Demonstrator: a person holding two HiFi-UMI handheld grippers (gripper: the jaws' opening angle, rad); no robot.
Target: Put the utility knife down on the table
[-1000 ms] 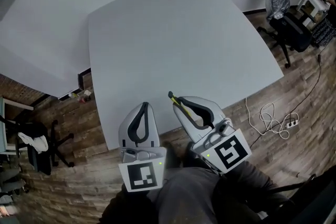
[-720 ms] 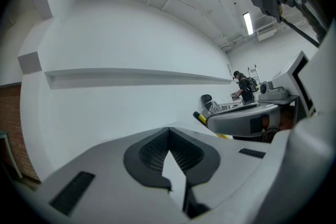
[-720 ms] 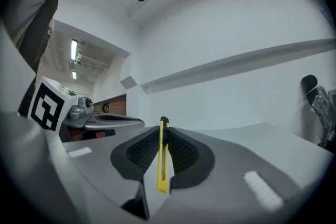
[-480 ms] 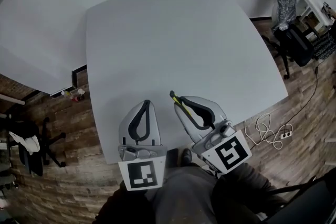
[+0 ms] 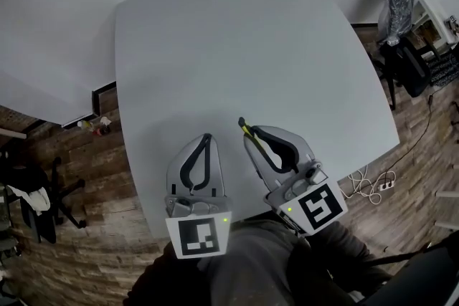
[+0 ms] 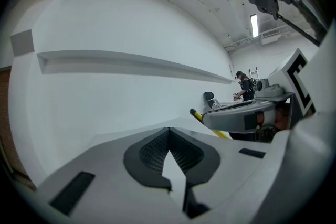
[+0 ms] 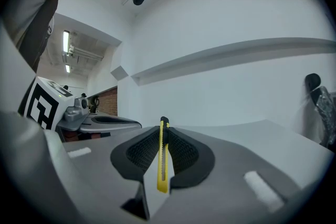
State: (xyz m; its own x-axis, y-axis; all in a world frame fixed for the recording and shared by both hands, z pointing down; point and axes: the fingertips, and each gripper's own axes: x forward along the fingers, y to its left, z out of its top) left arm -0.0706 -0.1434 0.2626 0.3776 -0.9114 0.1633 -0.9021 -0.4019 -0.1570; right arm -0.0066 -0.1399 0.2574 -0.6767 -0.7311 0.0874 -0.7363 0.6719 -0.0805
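Since the earlier frame both grippers have come further in over the near edge of the table point(image 5: 251, 46), and more of its white surface now lies below them in the head view. In that view the left gripper point(image 5: 206, 137) and the right gripper point(image 5: 255, 134) sit side by side close to the near edge, near each other but apart, both pointing toward the far edge. The utility knife point(image 5: 246, 129) sticks out past the right gripper's tips, its dark end leaning toward the surface's left edge; whether it touches the surface cannot be told. An office chair point(image 5: 405, 61) stands on the wooden floor point(image 5: 107, 175) off the right edge. In the left gripper view the left gripper point(image 6: 169, 131) has its ribbed pads meeting at the tips with nothing between them, and the right gripper point(image 6: 247, 115) shows at the right with the knife's yellow body point(image 6: 202, 119) slanting out of it. In the right gripper view the right gripper point(image 7: 164, 131) is clamped on the utility knife point(image 7: 163, 162), which stands edge-on between the pads, yellow along its length with a black end beyond the tips; the left gripper point(image 7: 100, 122) shows at the left.
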